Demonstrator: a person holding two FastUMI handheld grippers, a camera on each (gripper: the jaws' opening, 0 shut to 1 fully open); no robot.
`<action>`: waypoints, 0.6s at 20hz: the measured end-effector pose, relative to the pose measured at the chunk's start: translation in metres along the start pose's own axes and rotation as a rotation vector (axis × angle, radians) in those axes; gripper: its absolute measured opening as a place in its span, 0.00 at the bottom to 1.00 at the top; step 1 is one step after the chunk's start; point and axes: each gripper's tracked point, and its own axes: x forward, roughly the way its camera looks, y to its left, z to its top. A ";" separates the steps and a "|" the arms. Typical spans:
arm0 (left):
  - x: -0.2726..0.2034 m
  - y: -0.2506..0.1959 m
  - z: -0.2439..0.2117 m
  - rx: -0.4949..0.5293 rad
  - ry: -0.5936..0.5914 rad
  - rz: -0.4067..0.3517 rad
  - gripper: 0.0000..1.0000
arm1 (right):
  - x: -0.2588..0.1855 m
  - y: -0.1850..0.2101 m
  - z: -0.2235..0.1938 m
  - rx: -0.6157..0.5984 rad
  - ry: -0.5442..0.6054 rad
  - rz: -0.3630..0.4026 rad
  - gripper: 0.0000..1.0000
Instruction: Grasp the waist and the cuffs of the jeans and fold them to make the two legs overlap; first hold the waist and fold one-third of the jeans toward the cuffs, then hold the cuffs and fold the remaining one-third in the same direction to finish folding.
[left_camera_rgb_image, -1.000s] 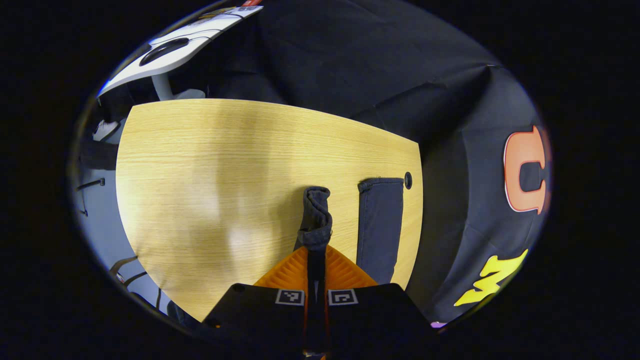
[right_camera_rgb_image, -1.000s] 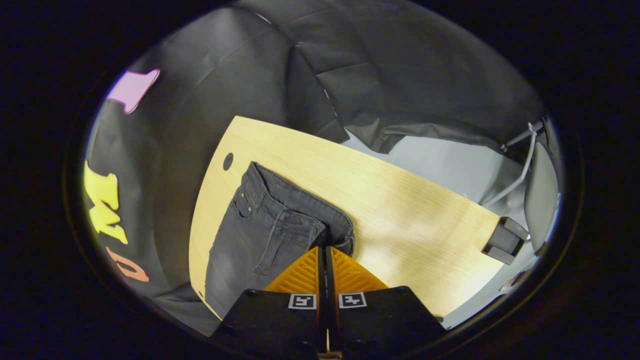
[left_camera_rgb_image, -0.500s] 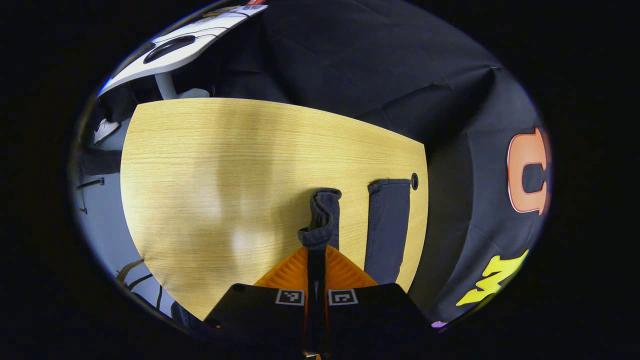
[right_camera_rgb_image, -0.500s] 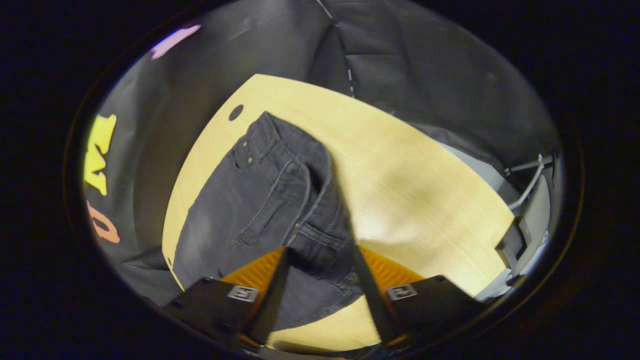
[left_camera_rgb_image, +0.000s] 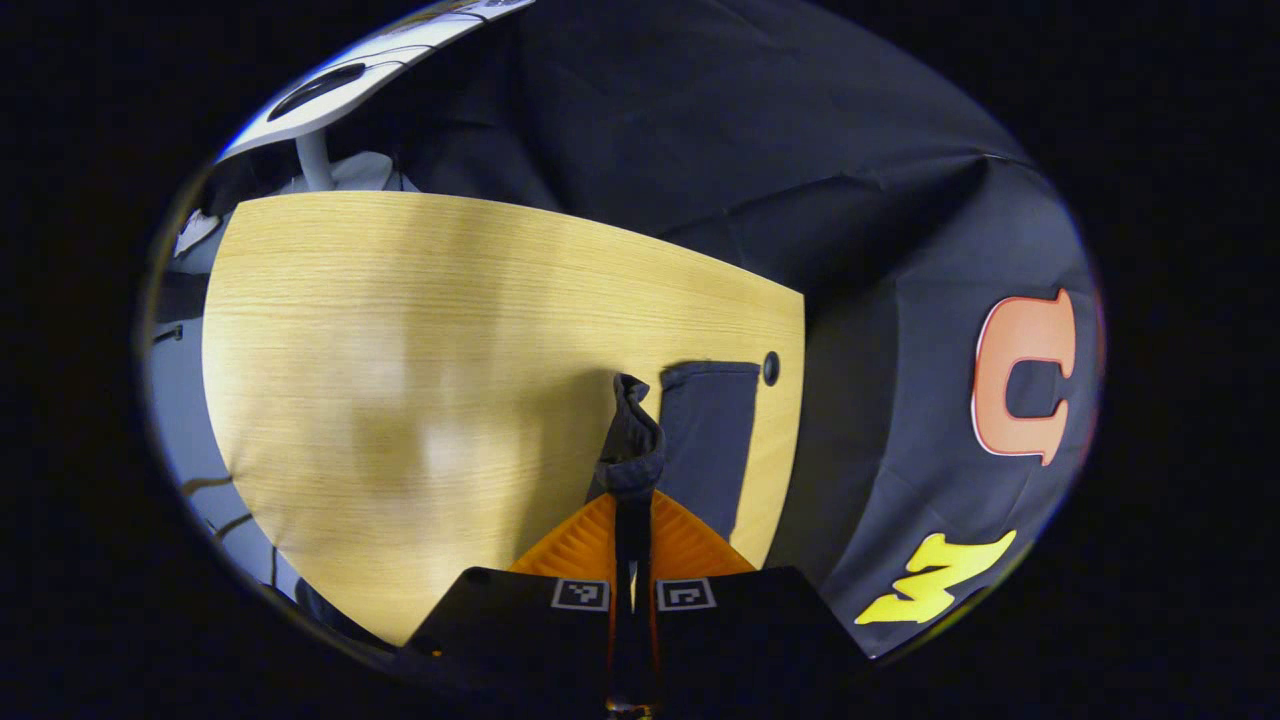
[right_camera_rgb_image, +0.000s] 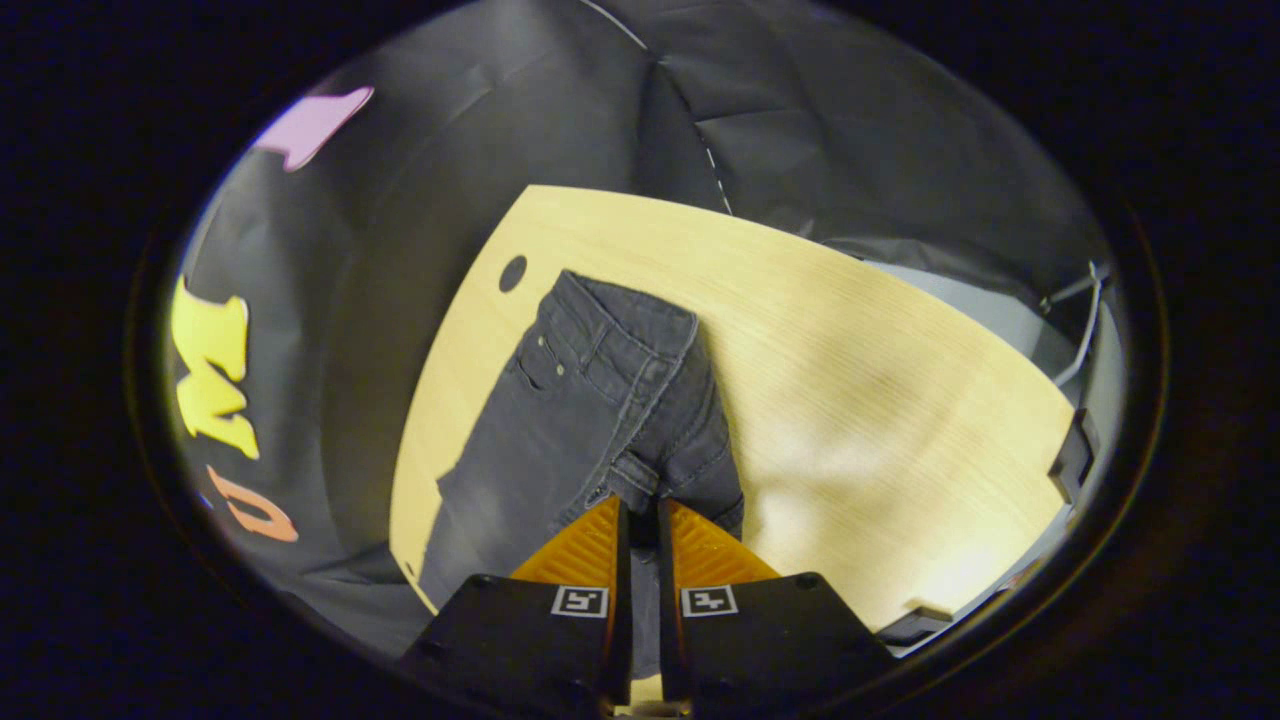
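Left gripper (left_camera_rgb_image: 632, 505) pinches the lifted cuff (left_camera_rgb_image: 632, 440); other leg (left_camera_rgb_image: 706, 440) lies flat just right. Right gripper (right_camera_rgb_image: 640, 510) pinches the waist (right_camera_rgb_image: 655, 470).

Dim booth light with soft pale glare patches on the table (left_camera_rgb_image: 420, 330), crisp centres, and fisheye bending toward each view's edges.

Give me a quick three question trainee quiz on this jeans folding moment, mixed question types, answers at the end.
1. True or false: the left gripper is shut on a lifted cuff of the dark grey denim jeans.
2. The right gripper pinches the jeans near: A) the waist side B) a cuff C) nothing.
3. Fill in: the other cuff lies flat on the light wooden ____.

Key: 1 true; 2 A; 3 table.
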 end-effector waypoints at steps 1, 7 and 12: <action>0.004 -0.012 0.000 0.005 0.007 -0.008 0.04 | 0.001 0.010 0.008 0.026 -0.004 0.025 0.12; 0.046 -0.054 0.011 0.011 0.015 0.059 0.03 | 0.014 0.071 0.048 0.174 -0.022 0.177 0.12; 0.088 -0.081 0.025 -0.011 -0.013 0.153 0.03 | 0.031 0.122 0.085 0.261 -0.055 0.264 0.12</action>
